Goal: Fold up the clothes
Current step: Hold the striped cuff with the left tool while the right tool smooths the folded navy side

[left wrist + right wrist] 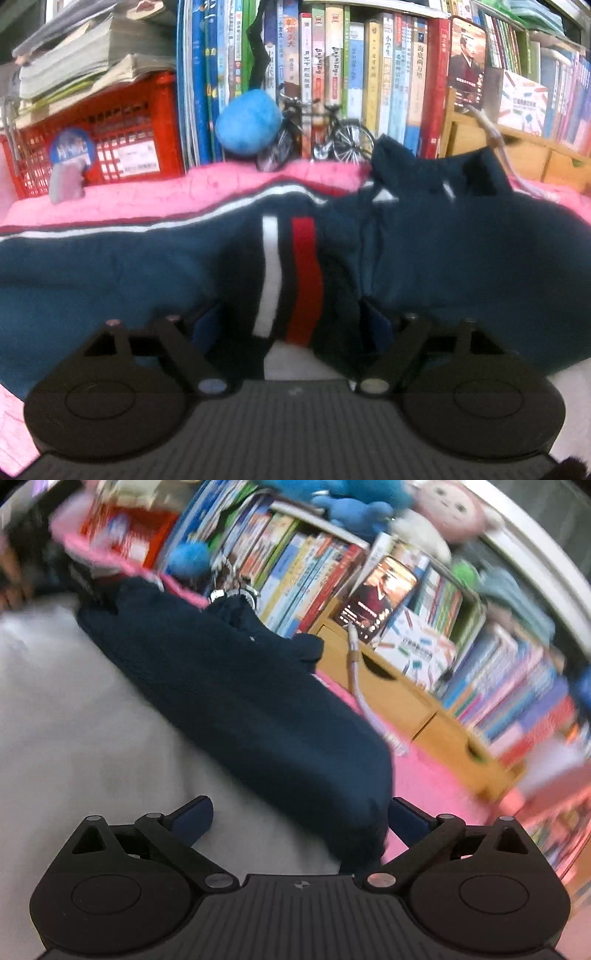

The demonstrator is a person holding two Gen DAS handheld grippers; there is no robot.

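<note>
A navy sweater (461, 258) with white and red stripes lies folded across a pink blanket (221, 188). Its striped band (291, 273) runs down between the blue pads of my left gripper (290, 325), whose jaws stand apart and do not clamp the cloth. In the right wrist view the sweater (240, 701) stretches diagonally as a dark bundle, partly on a white sheet (74, 720). Its near end sits between the wide-open fingers of my right gripper (301, 812), close to the right pad (406, 819). This view is blurred.
A bookshelf full of books (369, 74) backs the bed. In front of it are a red crate (122, 144), a blue plush ball (247, 122) and a toy bicycle (321, 136). Wooden drawers (399, 686) and a cable (360, 686) are at the right.
</note>
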